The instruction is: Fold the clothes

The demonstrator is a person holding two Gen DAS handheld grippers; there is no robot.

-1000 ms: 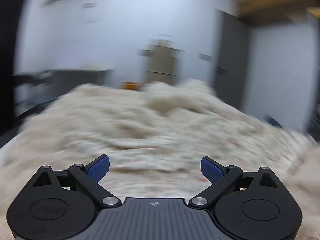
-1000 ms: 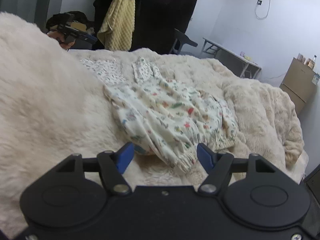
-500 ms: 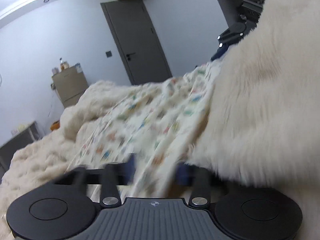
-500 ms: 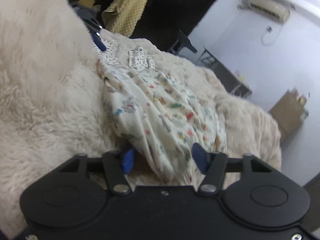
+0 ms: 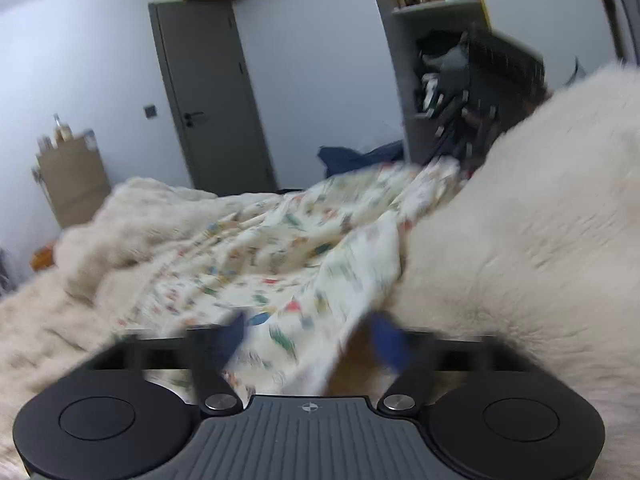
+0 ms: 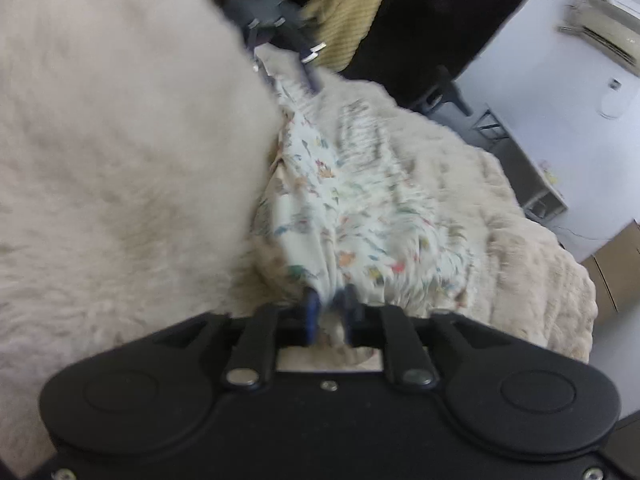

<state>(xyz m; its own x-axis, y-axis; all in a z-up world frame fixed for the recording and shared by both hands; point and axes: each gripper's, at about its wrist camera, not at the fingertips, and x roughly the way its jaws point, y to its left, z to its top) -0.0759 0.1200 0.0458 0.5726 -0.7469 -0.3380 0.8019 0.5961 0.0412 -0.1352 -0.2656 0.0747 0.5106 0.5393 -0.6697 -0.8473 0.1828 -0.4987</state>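
A cream garment (image 5: pixel 280 248) with a small colourful print lies rumpled on a beige plush blanket (image 5: pixel 80 280). My left gripper (image 5: pixel 310 334) is blurred; its blue fingers stand apart, and a hanging edge of the garment lies between them. In the right wrist view my right gripper (image 6: pixel 331 306) is shut on a bunched edge of the garment (image 6: pixel 360 208), which stretches away from it. The left gripper (image 6: pixel 280 20) shows as a dark blur at the garment's far end.
A white fluffy mass (image 5: pixel 540 220) fills the right of the left view and the left of the right view (image 6: pixel 120 140). Behind are a grey door (image 5: pixel 208 100), a cardboard box (image 5: pixel 72 176), a shelf (image 5: pixel 436 4), a desk (image 6: pixel 520 152) and a yellow towel (image 6: pixel 348 12).
My right gripper has shut on the garment's edge. My left gripper swung round to the garment's other end, and cloth now lies between its fingers. The garment is pulled longer.
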